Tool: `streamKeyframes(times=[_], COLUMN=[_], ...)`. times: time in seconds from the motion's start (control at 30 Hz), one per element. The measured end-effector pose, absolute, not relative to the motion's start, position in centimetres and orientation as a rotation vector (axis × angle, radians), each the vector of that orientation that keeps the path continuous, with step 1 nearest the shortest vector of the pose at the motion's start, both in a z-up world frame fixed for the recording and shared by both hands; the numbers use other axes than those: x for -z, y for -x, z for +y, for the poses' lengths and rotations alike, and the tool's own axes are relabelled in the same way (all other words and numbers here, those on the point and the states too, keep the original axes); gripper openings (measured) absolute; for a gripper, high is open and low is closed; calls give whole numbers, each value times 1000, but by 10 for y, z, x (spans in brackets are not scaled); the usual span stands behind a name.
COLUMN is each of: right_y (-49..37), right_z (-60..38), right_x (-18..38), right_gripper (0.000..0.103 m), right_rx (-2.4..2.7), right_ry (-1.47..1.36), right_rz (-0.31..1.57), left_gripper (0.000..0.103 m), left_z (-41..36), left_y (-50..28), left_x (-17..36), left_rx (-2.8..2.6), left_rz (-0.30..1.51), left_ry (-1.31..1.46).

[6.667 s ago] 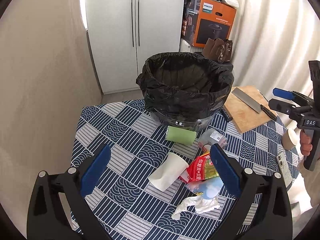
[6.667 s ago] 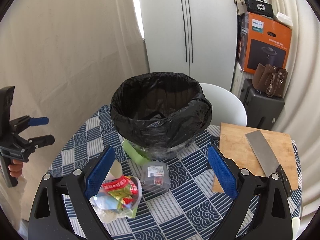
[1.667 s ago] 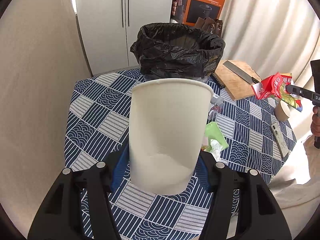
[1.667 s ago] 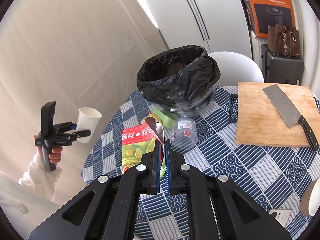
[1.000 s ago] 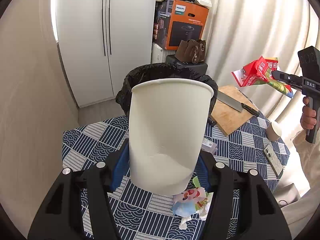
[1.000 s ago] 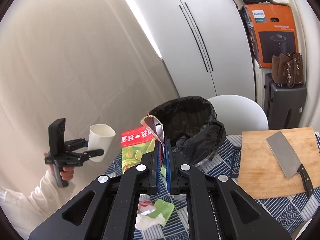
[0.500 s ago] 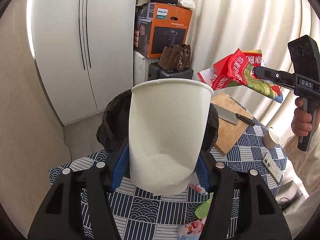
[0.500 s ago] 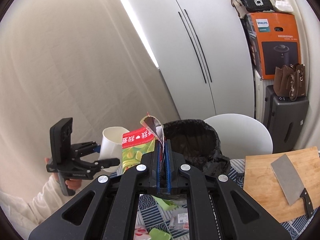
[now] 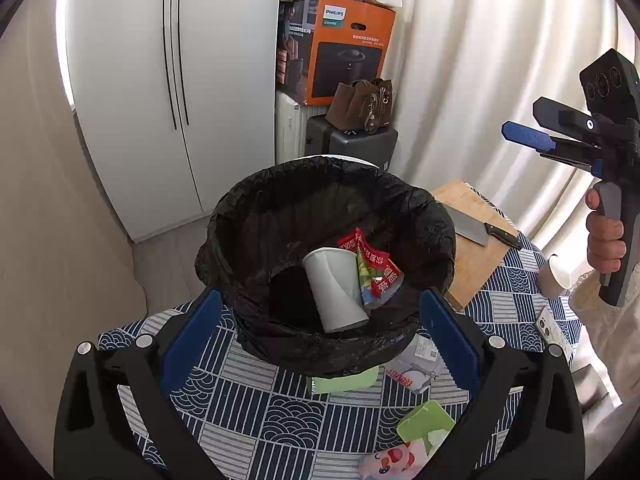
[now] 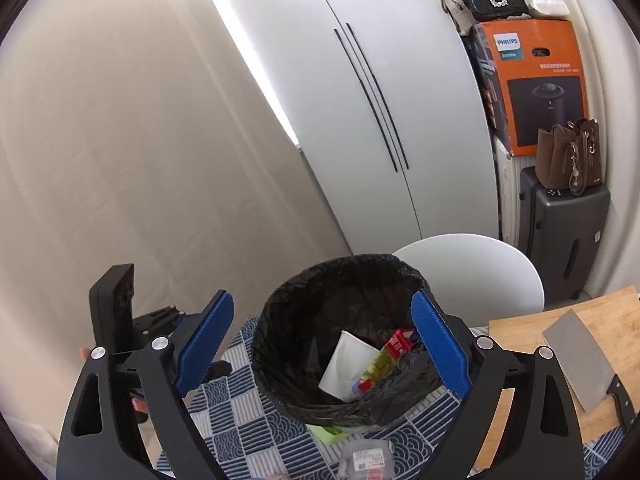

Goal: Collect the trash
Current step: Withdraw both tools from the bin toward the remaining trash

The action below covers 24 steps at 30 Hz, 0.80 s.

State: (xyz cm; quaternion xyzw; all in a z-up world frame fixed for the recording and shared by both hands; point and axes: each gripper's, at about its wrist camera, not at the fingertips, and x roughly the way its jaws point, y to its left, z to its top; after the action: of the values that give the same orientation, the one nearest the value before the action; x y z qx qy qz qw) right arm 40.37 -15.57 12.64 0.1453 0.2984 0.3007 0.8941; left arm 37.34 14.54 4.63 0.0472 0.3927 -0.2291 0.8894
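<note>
Left wrist view: left tongs (image 9: 320,332) having just sprung wide, gripping nothing, hovering over black-lined round trash bin (image 9: 436,232) on blue patterned worktop (image 9: 256,400); white paper cup (image 9: 334,288) and red-green snack wrapper (image 9: 378,276) lying inside.

Right wrist view: right tongs (image 10: 322,344) likewise just spread, empty, above bin.

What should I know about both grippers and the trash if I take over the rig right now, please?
Left gripper: open, empty, jaws just opened.
Right gripper: open, empty, jaws just opened.
Done: white paper cup and red-green snack wrapper lie inside the black-bagged trash bin.
Left on the blue patterned tablecloth: green rolled packet, clear plastic label-printed wrapper, green lid-like piece, crumpled cartoon-printed wrapper.
</note>
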Motion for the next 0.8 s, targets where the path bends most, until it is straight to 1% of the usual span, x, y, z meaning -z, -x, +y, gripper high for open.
streamKeyframes(times=[0.8], right_y=[-332], right_z=[-179], right_x=[-115], right_gripper=[89], right_rx=[-576], right_ry=[-185], right_rz=[652], left_gripper=[97], left_z=[148], left_y=[-273], left_x=[-34], left_rx=[327], left_rz=[885], left_ry=[-80])
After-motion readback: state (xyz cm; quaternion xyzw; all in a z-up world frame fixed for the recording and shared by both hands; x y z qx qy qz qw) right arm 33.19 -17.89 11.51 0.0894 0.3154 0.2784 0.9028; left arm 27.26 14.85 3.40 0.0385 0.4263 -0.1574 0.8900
